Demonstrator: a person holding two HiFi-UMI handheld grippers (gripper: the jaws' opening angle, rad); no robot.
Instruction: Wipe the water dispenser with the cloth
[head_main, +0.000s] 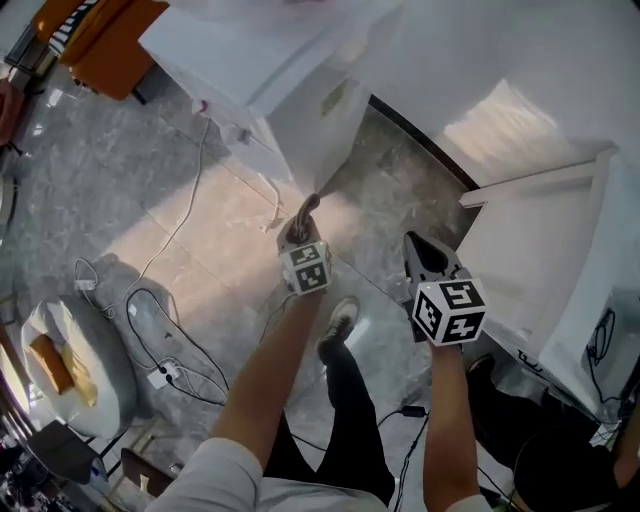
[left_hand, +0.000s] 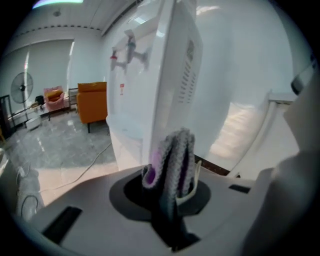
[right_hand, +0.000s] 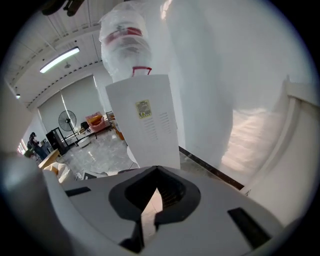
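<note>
L gripper (head_main: 303, 226): clamped tight on a folded grey knitted cloth w/ purple lining (left_hand: 175, 155).
R gripper (right_hand: 156, 172): tips together, holding nothing, idle.
Dispenser: tall white box-shaped water dispenser (right_hand: 145, 135) on the floor by the wall, corner edge near the cloth; contact unclear.
Tip: lay the cloth flat on the panel, use long even strokes, keep jaw tips off the plastic.

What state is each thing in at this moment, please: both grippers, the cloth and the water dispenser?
water dispenser: upright on the floor, bottle seated on top.
cloth: bunched, gripped upright, close to the dispenser's side; contact unclear.
left gripper: shut on the cloth.
right gripper: shut, empty, apart from the dispenser.
</note>
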